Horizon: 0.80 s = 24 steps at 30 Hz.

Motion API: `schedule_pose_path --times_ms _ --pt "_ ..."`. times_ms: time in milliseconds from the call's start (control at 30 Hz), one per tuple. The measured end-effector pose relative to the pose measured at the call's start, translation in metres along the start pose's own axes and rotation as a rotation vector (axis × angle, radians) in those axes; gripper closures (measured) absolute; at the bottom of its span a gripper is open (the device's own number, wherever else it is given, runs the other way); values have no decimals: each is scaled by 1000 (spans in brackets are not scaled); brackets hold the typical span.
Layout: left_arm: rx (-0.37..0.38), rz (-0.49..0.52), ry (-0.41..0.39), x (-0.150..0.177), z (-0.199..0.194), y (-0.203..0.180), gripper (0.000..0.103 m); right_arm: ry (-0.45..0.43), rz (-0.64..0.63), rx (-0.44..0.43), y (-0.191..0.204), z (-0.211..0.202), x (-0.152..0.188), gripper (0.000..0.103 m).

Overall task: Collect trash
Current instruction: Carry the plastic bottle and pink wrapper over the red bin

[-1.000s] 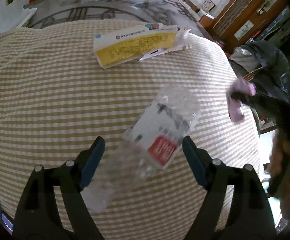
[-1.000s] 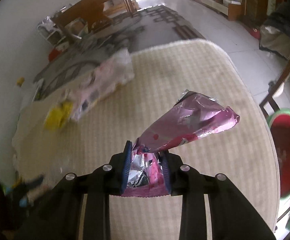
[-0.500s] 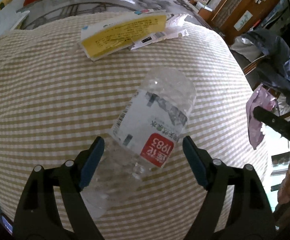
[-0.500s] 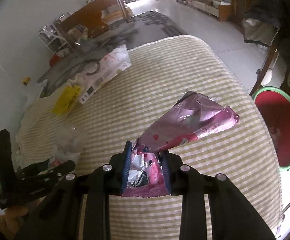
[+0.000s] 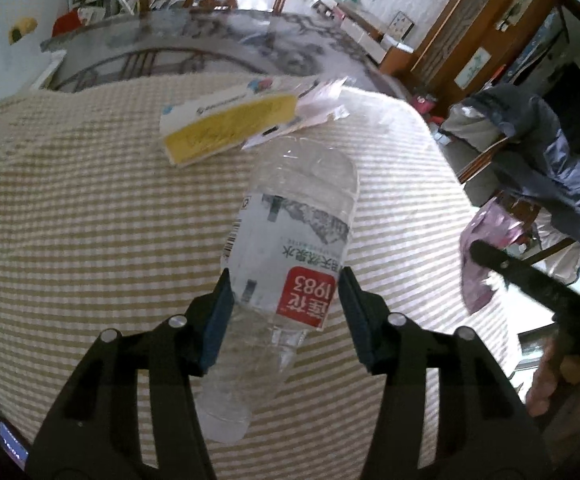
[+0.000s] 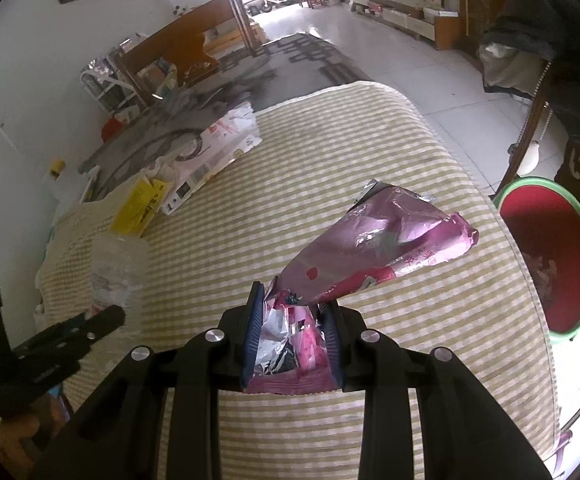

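Left wrist view: left tongs have just been closing and now pinch the bottle at its label, where half a second ago they stood wide around it; bottle looks secured, base toward 12 o'clock, cap end toward 6. Yellow box waits at 11 on the surface. Right tongs clamp narrow on the wrapper, which points to 1; red bin at 3, likely the drop.
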<state>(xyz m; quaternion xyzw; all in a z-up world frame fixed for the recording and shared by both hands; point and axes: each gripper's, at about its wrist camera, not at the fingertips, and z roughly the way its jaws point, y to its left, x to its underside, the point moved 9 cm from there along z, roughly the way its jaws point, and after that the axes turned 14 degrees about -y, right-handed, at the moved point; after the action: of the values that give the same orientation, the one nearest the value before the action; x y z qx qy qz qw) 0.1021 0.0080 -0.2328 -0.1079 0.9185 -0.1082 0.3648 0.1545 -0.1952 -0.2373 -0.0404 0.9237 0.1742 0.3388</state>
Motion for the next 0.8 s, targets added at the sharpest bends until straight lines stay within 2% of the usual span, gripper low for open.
schedule_pose_path --times_ms 467,800 --pt "68 15 -56 -21 -8 -59 52 -13 40 5 -35 -11 -8 75" --pt "62 54 -106 -32 -9 -105 52 -49 42 1 -69 -25 -31 74"
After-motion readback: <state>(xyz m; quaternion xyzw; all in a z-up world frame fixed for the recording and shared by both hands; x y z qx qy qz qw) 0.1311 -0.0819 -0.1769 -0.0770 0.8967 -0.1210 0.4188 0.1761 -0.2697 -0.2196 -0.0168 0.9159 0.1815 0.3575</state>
